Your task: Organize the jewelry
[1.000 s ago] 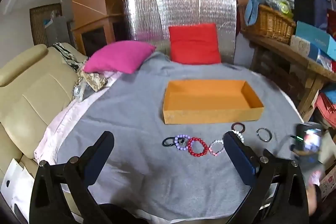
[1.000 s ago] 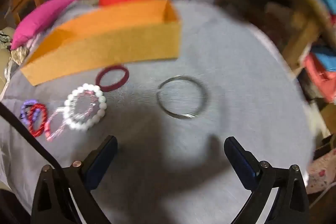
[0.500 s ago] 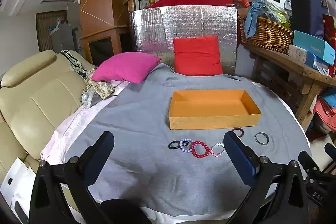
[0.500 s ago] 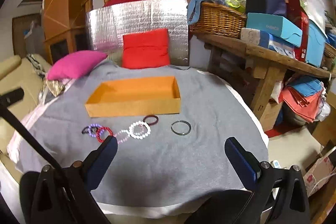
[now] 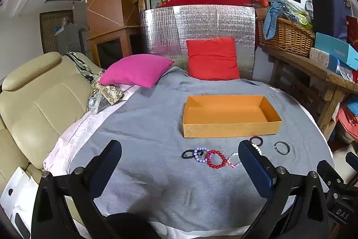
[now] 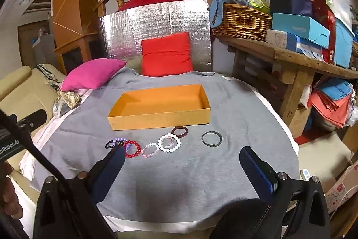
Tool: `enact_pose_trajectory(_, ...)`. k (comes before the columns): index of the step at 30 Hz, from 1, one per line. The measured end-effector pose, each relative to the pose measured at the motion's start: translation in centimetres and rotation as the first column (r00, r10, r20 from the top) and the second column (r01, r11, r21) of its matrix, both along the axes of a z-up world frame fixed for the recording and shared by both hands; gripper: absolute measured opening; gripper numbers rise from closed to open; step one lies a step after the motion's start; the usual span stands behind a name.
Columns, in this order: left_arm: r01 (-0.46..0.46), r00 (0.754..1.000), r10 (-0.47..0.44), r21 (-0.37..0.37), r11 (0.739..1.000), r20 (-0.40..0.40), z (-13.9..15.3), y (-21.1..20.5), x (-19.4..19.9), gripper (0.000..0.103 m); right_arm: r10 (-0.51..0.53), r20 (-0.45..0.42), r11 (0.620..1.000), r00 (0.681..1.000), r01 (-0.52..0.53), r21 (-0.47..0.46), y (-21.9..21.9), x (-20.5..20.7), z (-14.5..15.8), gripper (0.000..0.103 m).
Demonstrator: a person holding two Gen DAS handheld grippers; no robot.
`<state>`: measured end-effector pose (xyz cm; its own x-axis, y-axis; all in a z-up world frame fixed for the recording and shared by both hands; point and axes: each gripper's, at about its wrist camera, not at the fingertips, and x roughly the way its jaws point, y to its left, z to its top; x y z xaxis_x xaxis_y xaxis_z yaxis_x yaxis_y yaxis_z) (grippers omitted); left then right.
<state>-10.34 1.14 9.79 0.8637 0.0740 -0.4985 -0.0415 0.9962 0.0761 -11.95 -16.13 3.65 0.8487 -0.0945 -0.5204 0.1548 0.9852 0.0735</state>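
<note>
An empty orange box sits on a grey cloth. In front of it lies a row of bracelets: a black ring, purple beads, red beads, pink beads, white beads, a dark maroon band and a thin dark bangle. My left gripper is open and held back from the row. My right gripper is open too, above the near cloth. Neither holds anything.
A pink cushion and a red cushion lie at the back before a silver foil panel. A beige sofa is left. A wooden bench with a basket and boxes stands right.
Both grippers have pulled back and up from the bracelets. The right one was close over the thin bangle and now sees the whole table. Nothing was taken hold of.
</note>
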Motion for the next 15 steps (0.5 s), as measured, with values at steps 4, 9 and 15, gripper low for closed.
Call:
enact_pose_trajectory(4, 0.002, 1.0, -0.002, 0.005, 1.0, 0.002, -0.17, -0.22, -0.14, 0.103, 0.003, -0.006, 1.0, 1.0, -0.003, 0.018, 0.04, 0.0, 0.24, 0.103)
enact_pose_trajectory(9, 0.009, 1.0, -0.009, 0.014, 1.0, 0.0, -0.29, -0.63, -0.17, 0.103, 0.007, -0.006, 1.0, 1.0, -0.007, 0.021, 0.16, -0.07, 0.23, 0.103)
enact_pose_trajectory(15, 0.01, 1.0, -0.01, 0.017, 1.0, 0.004, -0.37, -0.79, -0.26, 0.103, 0.007, -0.008, 1.0, 1.0, -0.007, 0.029, 0.09, -0.05, 0.23, 0.103)
